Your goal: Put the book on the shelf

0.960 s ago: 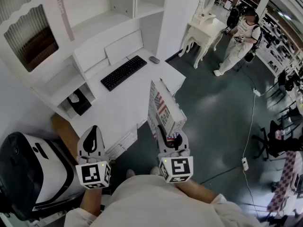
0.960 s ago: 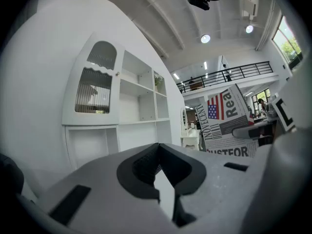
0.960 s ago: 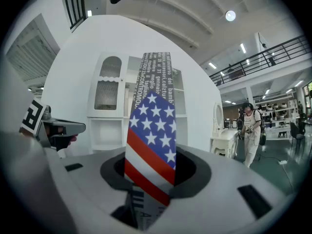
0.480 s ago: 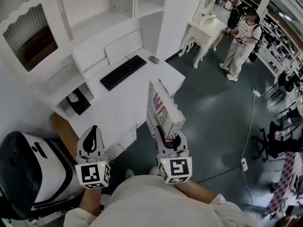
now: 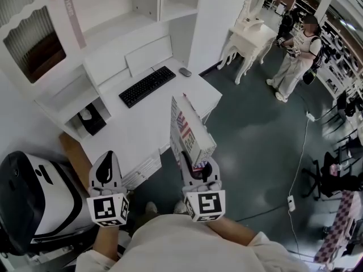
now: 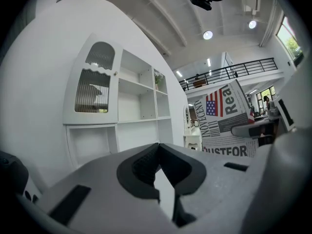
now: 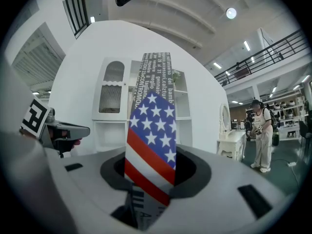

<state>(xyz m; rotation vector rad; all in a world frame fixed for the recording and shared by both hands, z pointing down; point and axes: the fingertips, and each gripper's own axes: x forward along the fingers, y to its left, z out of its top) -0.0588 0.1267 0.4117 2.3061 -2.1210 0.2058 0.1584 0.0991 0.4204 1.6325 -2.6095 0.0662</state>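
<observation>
My right gripper [image 5: 196, 164] is shut on the book [image 5: 190, 134], a thick volume with newspaper print and an American flag on its cover. It stands upright, held by its lower end above the front right corner of the white desk [image 5: 130, 130]. In the right gripper view the book's [image 7: 151, 145] flag-printed spine rises straight up between the jaws. My left gripper [image 5: 106, 173] hovers at the desk's near left edge, shut with nothing in it; its jaws meet in the left gripper view. The white shelf unit [image 5: 127, 13] rises behind the desk, and its open compartments [image 6: 141, 106] show in the left gripper view.
A black keyboard [image 5: 147, 86] and a mouse [image 5: 185, 71] lie on the desk's back part. A dark chair [image 5: 28, 203] is at lower left. A white dressing table with a mirror [image 5: 251, 33] stands to the right, and a person [image 5: 295, 55] stands beyond it on the dark floor.
Both grippers and the book have shifted slightly left and toward me in the head view. The person in the background has walked a little to the right.
</observation>
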